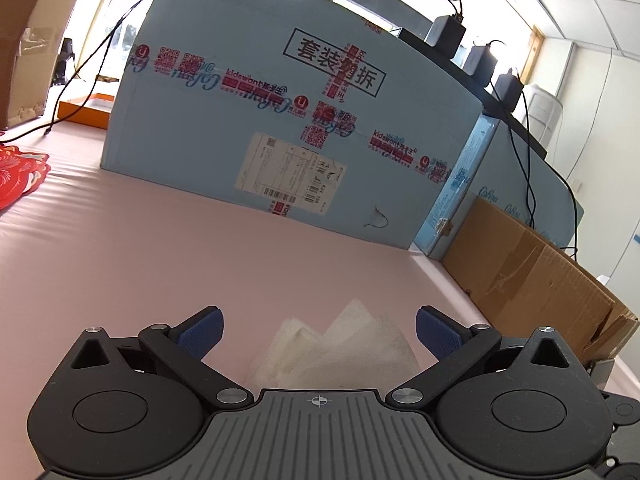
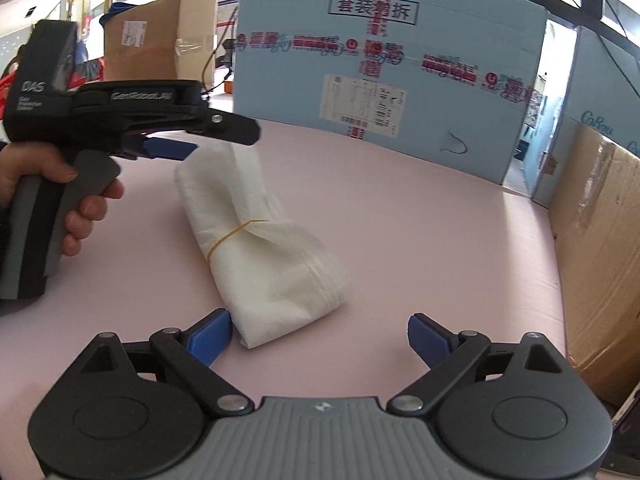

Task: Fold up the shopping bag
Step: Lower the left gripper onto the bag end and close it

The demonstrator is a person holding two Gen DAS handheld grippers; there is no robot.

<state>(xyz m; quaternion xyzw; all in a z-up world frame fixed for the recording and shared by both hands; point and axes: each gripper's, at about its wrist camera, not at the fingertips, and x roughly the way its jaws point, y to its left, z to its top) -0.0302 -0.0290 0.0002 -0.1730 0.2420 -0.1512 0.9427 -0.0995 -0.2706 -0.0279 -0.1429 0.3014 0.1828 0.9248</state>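
Note:
The white shopping bag [image 2: 256, 240] lies folded into a bundle on the pink table [image 2: 420, 248], with a yellow rubber band [image 2: 230, 234] around its middle. My right gripper [image 2: 320, 340] is open, just in front of the bag's near end, touching nothing. My left gripper [image 2: 192, 142] shows in the right wrist view, held by a hand, above the bag's far end. In the left wrist view the left gripper [image 1: 318, 330] is open, with the bag's white end [image 1: 344, 344] low between its blue fingers, not clamped.
A large light-blue carton [image 2: 400, 60] stands across the back of the table. A brown cardboard box [image 2: 600, 240] lines the right edge. Another brown box [image 2: 160, 36] is at the back left. Red paper cut-outs [image 1: 20, 172] and an orange box [image 1: 84, 112] lie at the far left.

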